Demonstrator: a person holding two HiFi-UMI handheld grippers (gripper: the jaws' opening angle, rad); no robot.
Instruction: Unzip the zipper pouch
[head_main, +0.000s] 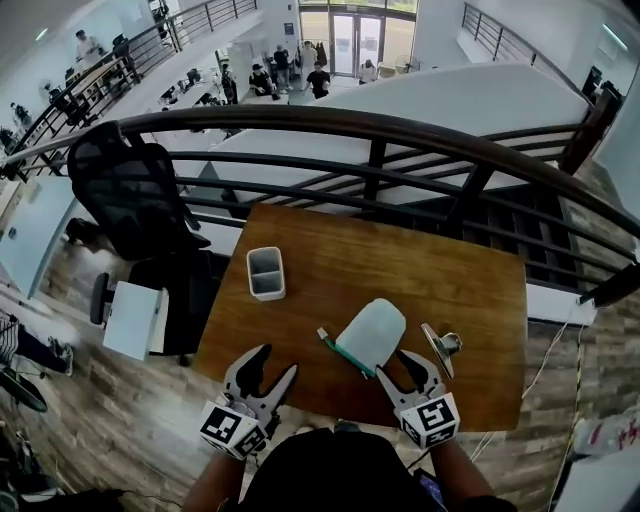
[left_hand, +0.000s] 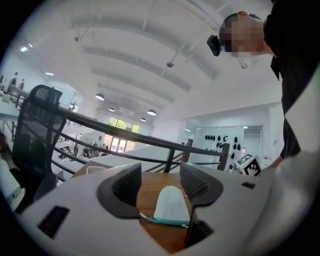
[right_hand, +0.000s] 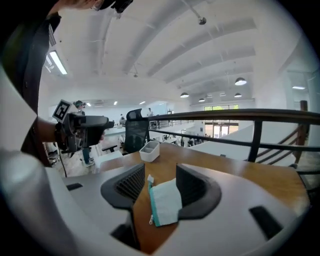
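Your left tool (head_main: 277, 362) and right tool (head_main: 418, 350) are spread and empty. The pouch (head_main: 370, 335) lies on the bench (head_main: 450, 290) before them. Tug the zipper (head_main: 345, 352) unpinned and it will likely slide.

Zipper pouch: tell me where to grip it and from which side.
Grip the zipper pouch along its teal zipper edge, which faces the person. It lies flat on the table, so likely come in low from the near side: right gripper on the small pull at the edge's right end, left gripper on the white tab at the other.
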